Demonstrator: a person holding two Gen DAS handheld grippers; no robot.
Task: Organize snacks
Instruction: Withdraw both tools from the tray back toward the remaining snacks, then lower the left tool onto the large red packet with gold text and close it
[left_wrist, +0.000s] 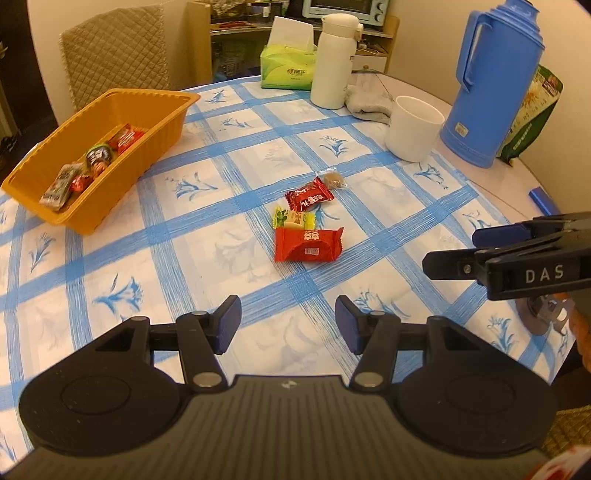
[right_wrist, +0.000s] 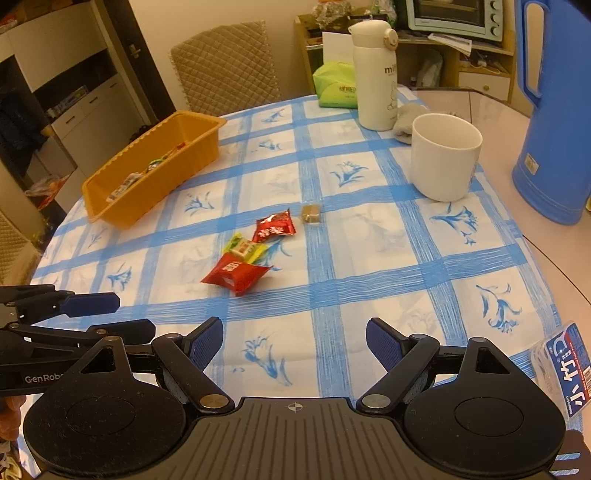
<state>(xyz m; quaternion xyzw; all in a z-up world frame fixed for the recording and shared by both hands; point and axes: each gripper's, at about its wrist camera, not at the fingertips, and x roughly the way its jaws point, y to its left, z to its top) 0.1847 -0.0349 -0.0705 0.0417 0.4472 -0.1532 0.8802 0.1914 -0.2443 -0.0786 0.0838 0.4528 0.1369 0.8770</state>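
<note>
Snacks (left_wrist: 308, 243) lay loose on the worktop (left_wrist: 110, 266) awaiting the orange tray (left_wrist: 162, 122), so my left tongs (left_wrist: 288, 325) and right tongs (right_wrist: 294, 347) hovered spread and empty.

place: we take this for a home dining room | signs: we see a checked tablecloth (left_wrist: 229, 177), quilted chair (right_wrist: 225, 66), toaster oven (right_wrist: 454, 14) on a shelf, thermos jug (left_wrist: 495, 81), tissue pack (left_wrist: 286, 68) at the table's far edge

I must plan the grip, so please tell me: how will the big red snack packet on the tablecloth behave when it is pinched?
The big red snack packet looks puffy, so it probably squashes and feels light. Its glossy wrapper may slip between the pads.
</note>
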